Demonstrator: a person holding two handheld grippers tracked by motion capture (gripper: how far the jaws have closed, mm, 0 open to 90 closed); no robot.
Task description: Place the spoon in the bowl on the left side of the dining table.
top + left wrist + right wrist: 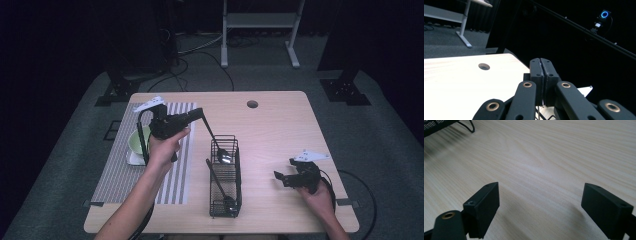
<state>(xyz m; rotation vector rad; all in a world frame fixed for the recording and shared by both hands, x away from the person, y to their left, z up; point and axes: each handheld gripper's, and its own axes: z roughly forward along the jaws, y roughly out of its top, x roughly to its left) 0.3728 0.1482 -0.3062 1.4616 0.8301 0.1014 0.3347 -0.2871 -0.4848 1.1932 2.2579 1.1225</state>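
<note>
My left gripper [200, 114] is raised over the striped placemat [115, 175], shut on the top end of a dark-handled spoon [212, 134]. The spoon slants down to the right, and its shiny bowl sits inside the far end of the black wire basket [237, 175]. A second dark-handled utensil [218, 181] lies lengthwise in the basket. In the left gripper view the jaws [540, 61] are pressed together over the table's far right corner. My right gripper [280, 176] rests low at the right of the table, open and holding nothing; its pads [487, 207] stand wide apart above bare wood.
A green bowl [135, 140] on a white saucer sits on the placement's left part, just behind my left hand. The wooden table [280, 125] has a round cable hole [252, 104] near its far edge. A white desk frame [260, 30] stands on the floor beyond.
</note>
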